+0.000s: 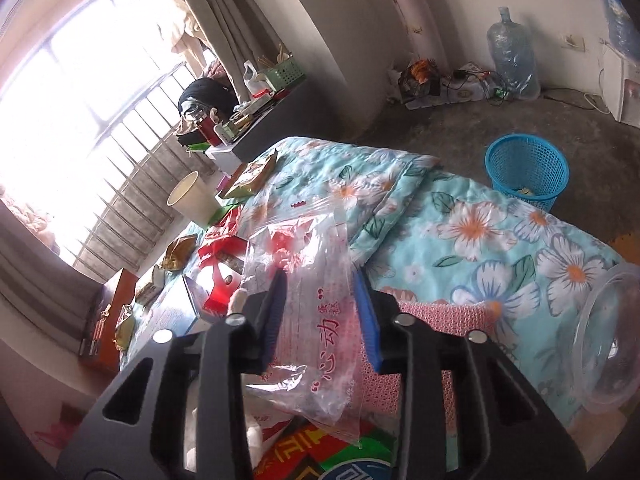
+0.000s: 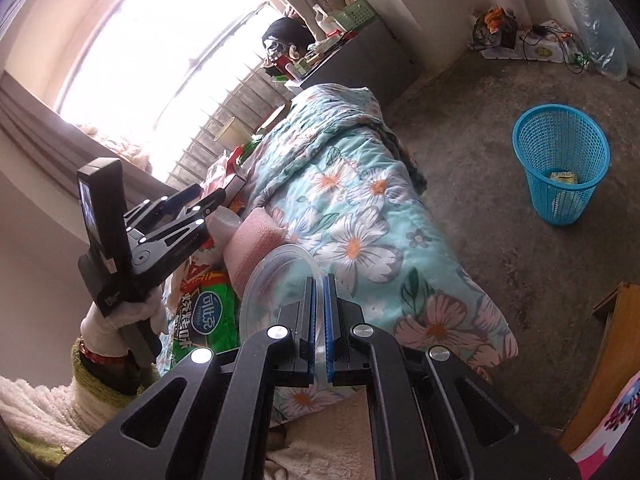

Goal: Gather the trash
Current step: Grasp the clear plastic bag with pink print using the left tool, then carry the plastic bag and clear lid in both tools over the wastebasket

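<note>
My left gripper has a clear plastic bag with red print between its blue pads, and both pads touch the crumpled film. The right wrist view shows the same gripper over the left side of the bed, held in a white-gloved hand. My right gripper is shut on the rim of a clear plastic bowl, which lies tilted over the flowered quilt. That bowl also appears at the right edge of the left wrist view. A blue mesh basket stands on the floor with a scrap inside.
More litter lies along the bed's window side: a paper cup, a red wrapper, gold packets and a green snack bag. A pink towel lies on the quilt. Bare concrete floor separates bed and basket.
</note>
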A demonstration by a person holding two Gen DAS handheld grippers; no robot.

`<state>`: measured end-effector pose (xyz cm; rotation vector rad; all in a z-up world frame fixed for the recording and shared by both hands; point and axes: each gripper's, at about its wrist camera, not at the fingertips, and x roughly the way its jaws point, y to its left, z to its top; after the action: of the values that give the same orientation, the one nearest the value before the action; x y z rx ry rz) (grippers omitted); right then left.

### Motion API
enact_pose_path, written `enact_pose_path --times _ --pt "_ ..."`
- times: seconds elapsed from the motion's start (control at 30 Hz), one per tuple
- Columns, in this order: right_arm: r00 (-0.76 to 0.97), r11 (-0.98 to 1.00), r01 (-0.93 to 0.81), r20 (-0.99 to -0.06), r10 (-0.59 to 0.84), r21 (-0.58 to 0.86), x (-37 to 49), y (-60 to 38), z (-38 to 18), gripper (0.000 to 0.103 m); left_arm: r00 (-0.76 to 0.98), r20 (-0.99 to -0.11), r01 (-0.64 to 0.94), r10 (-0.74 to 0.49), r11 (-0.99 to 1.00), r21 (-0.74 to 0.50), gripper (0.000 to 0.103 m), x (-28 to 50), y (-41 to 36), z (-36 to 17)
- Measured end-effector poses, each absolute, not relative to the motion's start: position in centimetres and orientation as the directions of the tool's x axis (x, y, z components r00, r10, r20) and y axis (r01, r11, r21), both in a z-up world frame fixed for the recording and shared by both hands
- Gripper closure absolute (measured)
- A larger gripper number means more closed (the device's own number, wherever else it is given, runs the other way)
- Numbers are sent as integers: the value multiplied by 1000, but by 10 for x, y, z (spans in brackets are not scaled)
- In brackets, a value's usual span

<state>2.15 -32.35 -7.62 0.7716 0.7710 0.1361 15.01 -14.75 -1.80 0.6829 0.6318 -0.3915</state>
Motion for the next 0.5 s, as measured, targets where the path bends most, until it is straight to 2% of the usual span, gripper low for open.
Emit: enact_pose_path --times 0.07,0.17,0.5 --pt "725 720 158 -575 380 675 21 -323 -77 99 746 -653 528 -130 713 461 92 149 -146 -17" --pt "726 716 155 -570 386 681 19 -324 -78 99 767 -629 514 -126 707 486 100 145 -144 -12" --pt "729 706 154 -562 391 691 19 -325 -80 99 819 -550 491 -164 696 524 103 121 -140 17"
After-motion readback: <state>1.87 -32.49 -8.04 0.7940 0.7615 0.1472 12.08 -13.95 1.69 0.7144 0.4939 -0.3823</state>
